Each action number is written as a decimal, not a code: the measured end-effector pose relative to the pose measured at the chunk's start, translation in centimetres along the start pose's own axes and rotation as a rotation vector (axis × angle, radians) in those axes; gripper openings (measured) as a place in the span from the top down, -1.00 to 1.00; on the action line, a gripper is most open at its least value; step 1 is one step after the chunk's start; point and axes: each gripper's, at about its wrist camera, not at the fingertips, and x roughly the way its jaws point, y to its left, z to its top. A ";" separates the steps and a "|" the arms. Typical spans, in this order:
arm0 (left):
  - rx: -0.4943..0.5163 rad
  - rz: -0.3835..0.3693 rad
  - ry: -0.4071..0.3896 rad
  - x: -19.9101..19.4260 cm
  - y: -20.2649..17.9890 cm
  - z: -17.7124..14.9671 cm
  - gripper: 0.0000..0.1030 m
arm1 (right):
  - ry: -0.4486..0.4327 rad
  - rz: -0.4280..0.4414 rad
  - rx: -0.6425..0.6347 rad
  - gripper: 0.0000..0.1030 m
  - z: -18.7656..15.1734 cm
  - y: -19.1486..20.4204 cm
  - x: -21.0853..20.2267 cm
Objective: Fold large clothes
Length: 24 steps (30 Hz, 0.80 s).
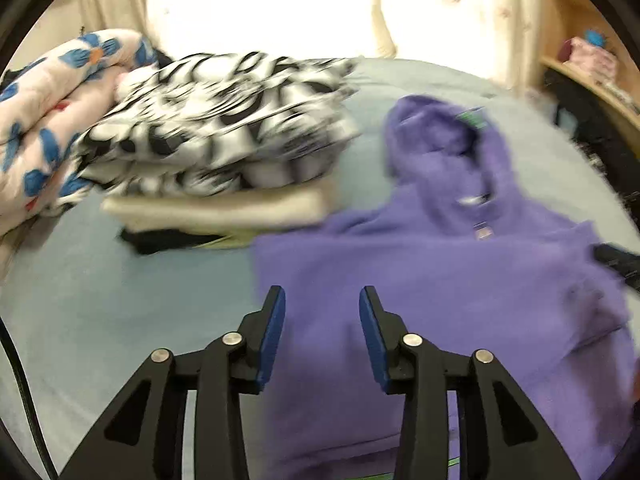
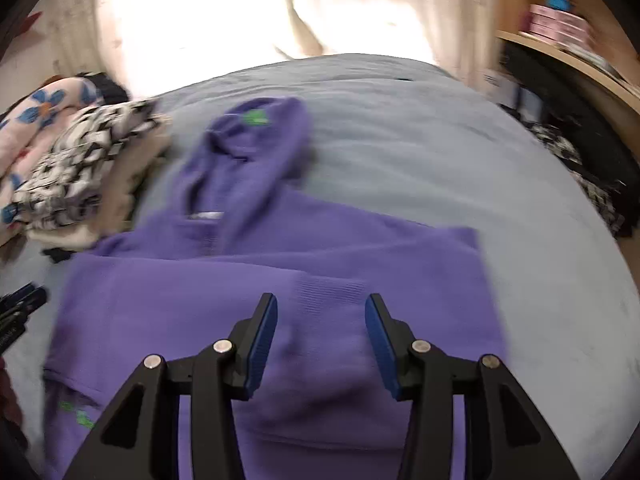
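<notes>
A purple hoodie (image 1: 460,264) lies spread on the grey-blue bed, hood pointing away, its sleeves folded across the body (image 2: 280,276). My left gripper (image 1: 322,300) is open and empty, hovering over the hoodie's left edge. My right gripper (image 2: 320,308) is open and empty, hovering above the folded sleeve cuff near the hoodie's middle. The left gripper's tip also shows at the left edge of the right wrist view (image 2: 20,300). Both views are motion-blurred.
A stack of folded clothes, black-and-white patterned on top (image 1: 224,128) over a cream piece (image 1: 216,208), sits left of the hoodie. A floral blanket (image 1: 44,120) lies far left. Wooden shelves (image 1: 592,80) stand at right. Curtains hang behind the bed (image 2: 400,140).
</notes>
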 end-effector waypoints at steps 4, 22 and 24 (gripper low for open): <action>-0.031 -0.079 0.056 3.0 -3.1 1.0 0.26 | 0.014 0.051 -0.072 0.11 0.1 4.2 2.1; 0.022 0.067 0.094 9.2 -0.5 -1.3 -0.31 | 0.068 -0.039 -0.167 0.52 -1.3 0.4 6.2; 0.039 0.075 0.090 9.3 -0.6 -1.3 -0.31 | 0.056 -0.164 -0.189 0.30 -1.6 0.5 5.9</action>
